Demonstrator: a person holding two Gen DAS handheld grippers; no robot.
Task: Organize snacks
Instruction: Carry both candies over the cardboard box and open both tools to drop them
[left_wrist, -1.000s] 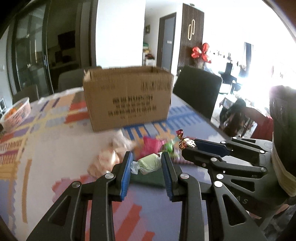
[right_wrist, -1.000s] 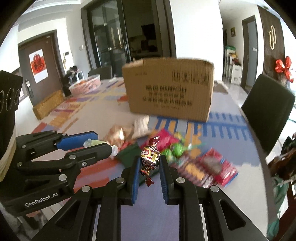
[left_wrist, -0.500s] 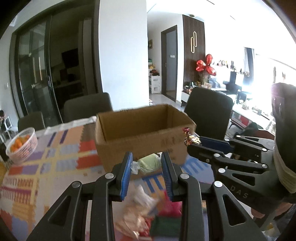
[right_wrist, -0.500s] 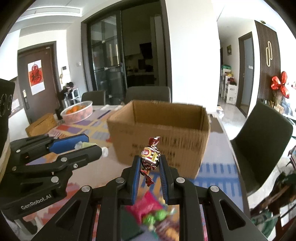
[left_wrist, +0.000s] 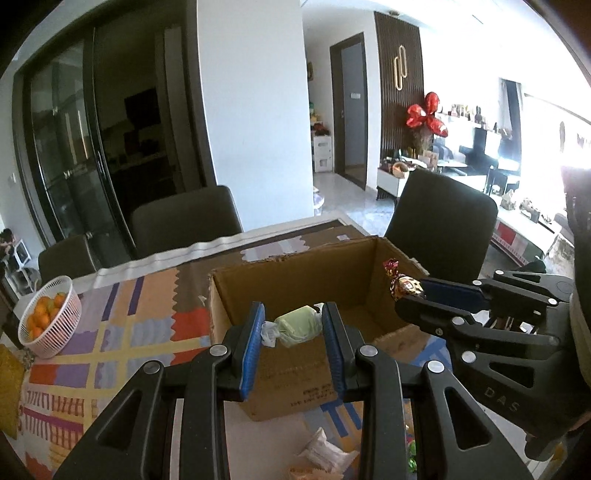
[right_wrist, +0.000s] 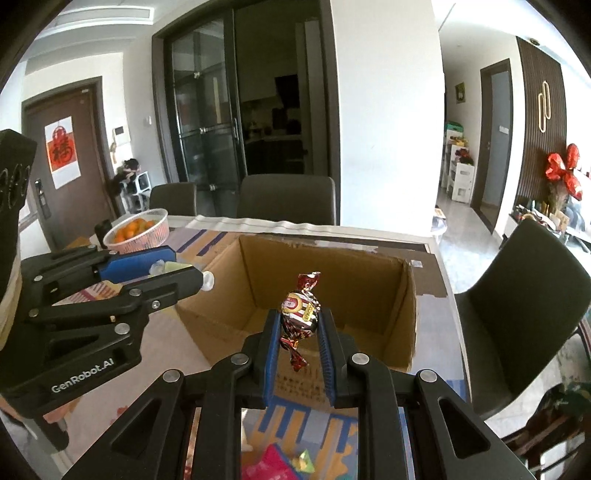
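Both grippers grip candies above the cardboard box (left_wrist: 295, 376) — green (left_wrist: 298, 325), red (right_wrist: 300, 314).

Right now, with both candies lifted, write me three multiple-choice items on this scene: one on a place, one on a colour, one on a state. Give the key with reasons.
1. Where does the white basket of oranges stand?
A. On the table, left of the cardboard box
B. Inside the box
C. On a chair

2. What colour is the candy in the left gripper?
A. Blue
B. Pale green
C. Black

3. How is the right gripper?
A. Wide open and empty
B. Resting on the table
C. Shut on a red-and-gold candy

Key:
1 A: the left wrist view shows the basket on the patterned tablecloth, left of the box.
2 B: the pale green candy sits between the blue pads.
3 C: the jaws clamp the foil wrapper above the open box.
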